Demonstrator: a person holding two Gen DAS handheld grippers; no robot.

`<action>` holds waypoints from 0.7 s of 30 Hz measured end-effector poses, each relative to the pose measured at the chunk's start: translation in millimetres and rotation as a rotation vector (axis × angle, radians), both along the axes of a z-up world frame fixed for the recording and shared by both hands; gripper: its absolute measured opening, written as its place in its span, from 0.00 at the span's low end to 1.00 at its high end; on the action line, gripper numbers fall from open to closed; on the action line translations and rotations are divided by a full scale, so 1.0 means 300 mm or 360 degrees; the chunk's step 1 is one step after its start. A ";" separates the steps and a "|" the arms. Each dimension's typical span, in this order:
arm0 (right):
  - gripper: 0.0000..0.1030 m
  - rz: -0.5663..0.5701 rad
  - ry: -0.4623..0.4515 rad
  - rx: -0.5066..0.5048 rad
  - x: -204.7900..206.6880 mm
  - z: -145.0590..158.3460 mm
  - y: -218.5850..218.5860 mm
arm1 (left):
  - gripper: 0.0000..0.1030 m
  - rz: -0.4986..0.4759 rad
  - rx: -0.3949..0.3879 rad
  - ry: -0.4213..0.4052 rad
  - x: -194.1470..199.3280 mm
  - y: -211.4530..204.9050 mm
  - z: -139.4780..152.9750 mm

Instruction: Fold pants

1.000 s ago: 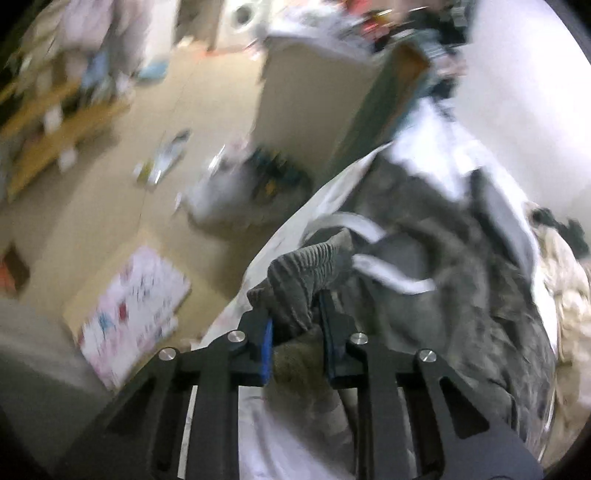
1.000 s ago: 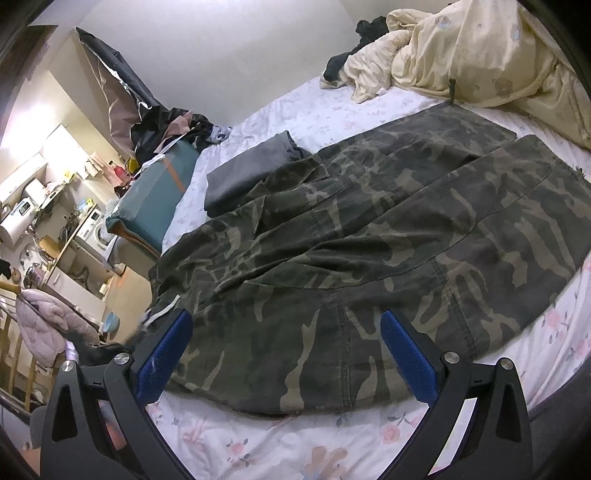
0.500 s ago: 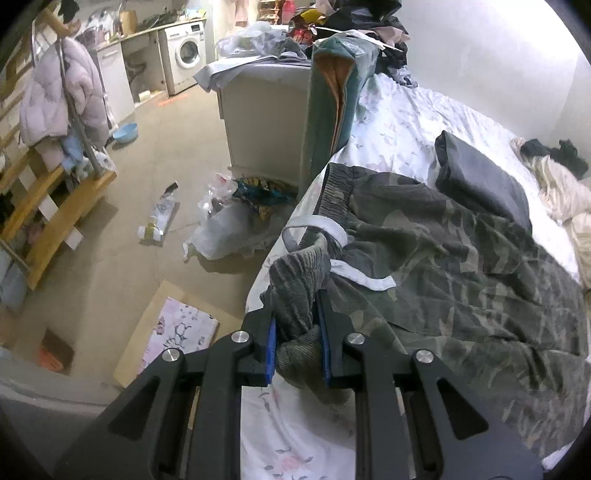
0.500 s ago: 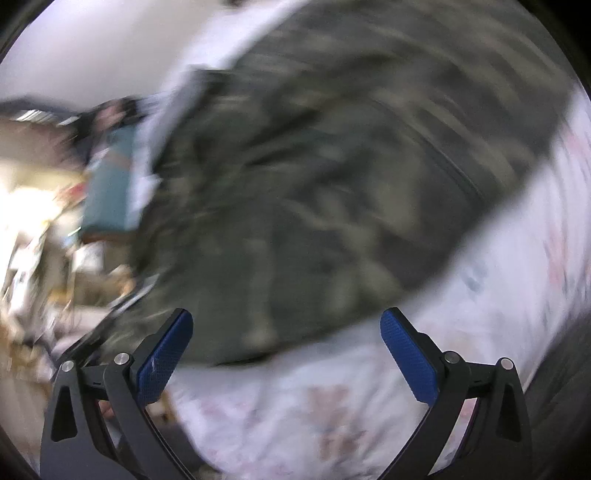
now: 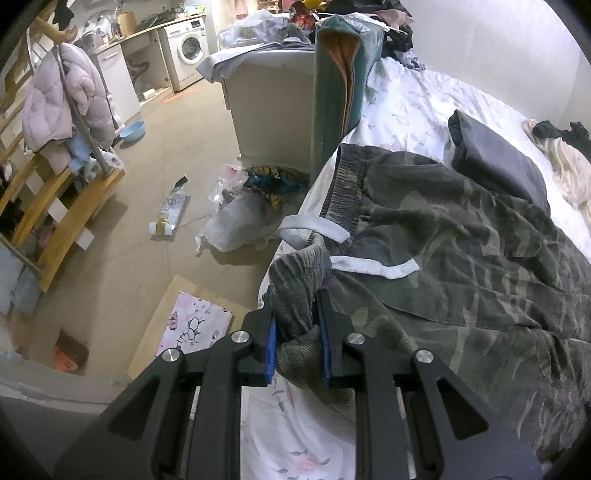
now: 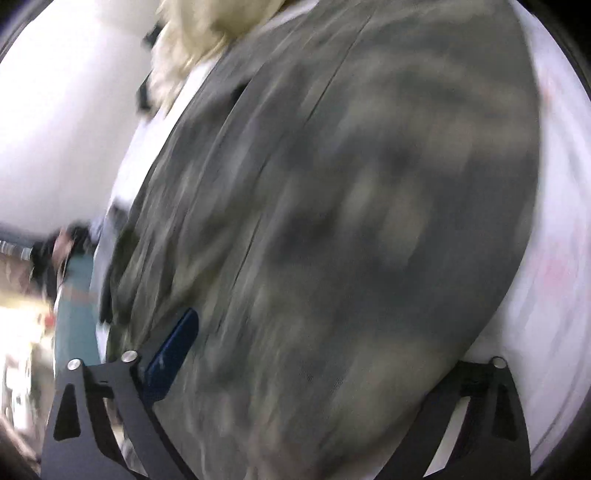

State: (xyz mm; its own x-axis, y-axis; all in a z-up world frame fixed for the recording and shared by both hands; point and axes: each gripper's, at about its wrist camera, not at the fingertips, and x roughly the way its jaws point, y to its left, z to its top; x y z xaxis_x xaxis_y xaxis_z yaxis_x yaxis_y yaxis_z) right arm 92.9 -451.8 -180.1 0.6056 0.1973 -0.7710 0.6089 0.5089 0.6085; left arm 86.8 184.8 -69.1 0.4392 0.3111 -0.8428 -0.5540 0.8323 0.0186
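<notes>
**Camouflage pants on the bed: left corner gripped, right claw spread over the cloth**

Bed (image 5: 406, 107): I am looking across its white flowered sheet, which is filling the right half of my left wrist view and showing as a pale blurred band along the right edge of my right wrist view.

Pants (image 5: 461, 266): camouflage, lying spread and rumpled on the bed, with the ribbed waistband (image 5: 341, 188) sitting at the bed's edge nearest the floor. In my right wrist view the pants (image 6: 351, 221) are filling nearly the whole frame, heavily blurred.

Cabinet (image 5: 273, 103): white, standing at the end of the bed, with loose cloth heaped on top and a teal folded pad (image 5: 338, 81) leaning between it and the mattress.

Dark grey folded garment (image 5: 495, 155): lying on the sheet just beyond the pants, touching their far edge.

Cream bedding (image 6: 207, 33): bunching at the top of my right wrist view, blurred.

Drawstring (image 5: 373, 267): two white flat ends are trailing over the waistband area.

Left claw (image 5: 295, 332): I am clenching it on a bunched corner of the waistband, the blue pads pressing the cloth from both sides, the corner lifted a little off the sheet.

Right claw (image 6: 325, 354): I am holding it spread wide just above the pants; its jaws have just been closing slightly, and the cloth is lying across the gap, covering the far finger's tip, with nothing pinched. Only one blue pad (image 6: 173, 350) is showing.
</notes>
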 end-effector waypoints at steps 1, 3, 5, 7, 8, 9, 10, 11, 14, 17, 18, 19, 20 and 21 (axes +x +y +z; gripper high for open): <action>0.93 -0.0096 -0.0043 0.0075 0.000 -0.009 -0.072 | 0.15 -0.0001 -0.0001 0.0005 0.001 0.004 0.000; 0.93 -0.0176 -0.0068 0.0132 0.014 -0.006 -0.154 | 0.15 0.0006 0.0001 0.0020 0.004 0.007 -0.008; 0.90 -0.0187 -0.0062 0.0019 0.044 0.027 -0.229 | 0.15 0.0008 0.0007 0.0034 0.011 0.007 -0.015; 0.85 -0.0223 -0.0032 -0.0027 0.057 0.037 -0.307 | 0.15 0.0008 0.0011 0.0038 0.010 0.008 -0.016; 0.81 -0.0247 -0.0031 -0.0016 0.065 0.034 -0.341 | 0.15 0.0010 0.0009 0.0036 0.011 0.007 -0.016; 0.79 -0.0280 -0.0024 -0.0027 0.068 0.036 -0.382 | 0.15 0.0015 0.0010 0.0032 0.011 0.004 -0.017; 0.75 -0.0311 -0.0010 -0.0059 0.081 0.041 -0.422 | 0.15 0.0014 0.0012 0.0031 0.013 0.004 -0.018; 0.74 -0.0329 -0.0004 -0.0080 0.080 0.043 -0.444 | 0.15 0.0015 0.0009 0.0027 0.013 0.003 -0.018; 0.72 -0.0409 -0.0051 -0.0074 0.101 0.026 -0.538 | 0.15 0.0024 -0.0008 0.0020 0.013 0.007 -0.014; 0.50 -0.0500 -0.0070 -0.0045 0.064 0.015 -0.606 | 0.15 0.0032 -0.0008 0.0021 0.008 0.010 -0.011; 0.41 -0.0530 -0.0049 -0.0054 0.057 0.010 -0.616 | 0.15 0.0031 -0.0005 0.0024 0.007 0.009 -0.011; 0.21 -0.0568 -0.0014 -0.0063 0.044 0.006 -0.621 | 0.15 0.0032 -0.0002 0.0025 0.007 0.008 -0.011; 0.02 -0.0592 0.0013 -0.0068 0.038 0.004 -0.625 | 0.15 0.0036 -0.0005 0.0026 0.005 0.008 -0.009; 0.01 -0.0601 -0.0005 -0.0066 0.030 0.007 -0.623 | 0.15 0.0050 -0.0018 0.0029 0.004 0.010 -0.009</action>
